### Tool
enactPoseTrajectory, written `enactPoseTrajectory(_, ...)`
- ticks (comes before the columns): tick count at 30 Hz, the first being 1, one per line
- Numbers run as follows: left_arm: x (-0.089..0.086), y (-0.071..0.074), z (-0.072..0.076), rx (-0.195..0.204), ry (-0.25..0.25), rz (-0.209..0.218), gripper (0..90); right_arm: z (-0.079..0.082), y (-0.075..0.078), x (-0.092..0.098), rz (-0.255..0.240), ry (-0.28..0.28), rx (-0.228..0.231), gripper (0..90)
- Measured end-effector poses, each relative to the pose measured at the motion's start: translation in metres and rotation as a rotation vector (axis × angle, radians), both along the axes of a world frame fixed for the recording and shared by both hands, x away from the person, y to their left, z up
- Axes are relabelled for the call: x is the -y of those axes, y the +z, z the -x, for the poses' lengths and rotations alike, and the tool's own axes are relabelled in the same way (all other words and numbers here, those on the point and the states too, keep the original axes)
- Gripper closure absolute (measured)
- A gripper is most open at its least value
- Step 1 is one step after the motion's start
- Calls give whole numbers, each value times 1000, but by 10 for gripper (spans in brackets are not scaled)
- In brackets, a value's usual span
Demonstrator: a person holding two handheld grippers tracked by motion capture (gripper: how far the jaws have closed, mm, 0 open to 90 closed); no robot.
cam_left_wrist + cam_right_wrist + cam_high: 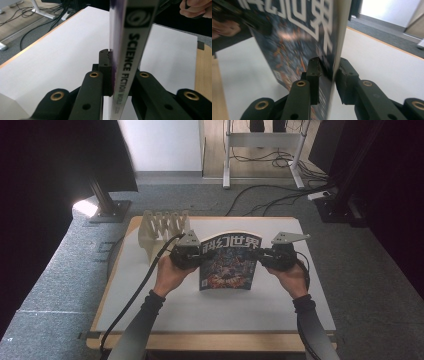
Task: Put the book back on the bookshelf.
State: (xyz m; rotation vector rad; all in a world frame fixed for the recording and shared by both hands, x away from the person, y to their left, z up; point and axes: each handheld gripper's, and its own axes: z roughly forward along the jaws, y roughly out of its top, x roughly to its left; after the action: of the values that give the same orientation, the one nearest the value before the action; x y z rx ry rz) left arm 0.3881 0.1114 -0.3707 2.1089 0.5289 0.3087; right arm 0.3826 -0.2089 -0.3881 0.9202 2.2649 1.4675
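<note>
A science fiction magazine stands upright on its lower edge near the middle of the white table, its dark illustrated cover with large white Chinese characters facing the person, and it is held from both sides. The left gripper is clamped on the spine side: in the left gripper view its two black jaws press on either face of the magazine, whose spine, printed "SCIENCE FICTION WORLD", runs up between them. The right gripper has the opposite, open edge between its jaws; in the right gripper view the cover-side pad lies against the magazine, while the pad on the back side sits just beside the white edge, and whether it actually presses there cannot be told from the pictures. In the high view the person's left hand and right hand hold the grippers level with each other, with the forearms coming in from the bottom. Behind the left gripper, at the far left corner of the table, stands a cream-coloured slotted rack, apart from the magazine
</note>
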Motion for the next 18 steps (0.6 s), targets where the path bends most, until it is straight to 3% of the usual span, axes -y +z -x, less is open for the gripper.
enactPoseTrajectory(8, -20, 9, 3, -11, 47, -7, 828, 0, -17, 8, 29, -45, -18, 525)
enactPoseTrajectory(10, -27, 10, 4, -18, 54, 6, 828, 0, -29, 7, 64, -57, -28, 456)
enactPoseTrajectory(11, -31, 10, 4, -23, 59, 15, 828, 0, -29, 7, 64, -57, -28, 456)
enactPoseTrajectory(18, -55, 18, 12, -35, 105, 25, 829, 1, -67, 4, 101, -106, -92, 289)
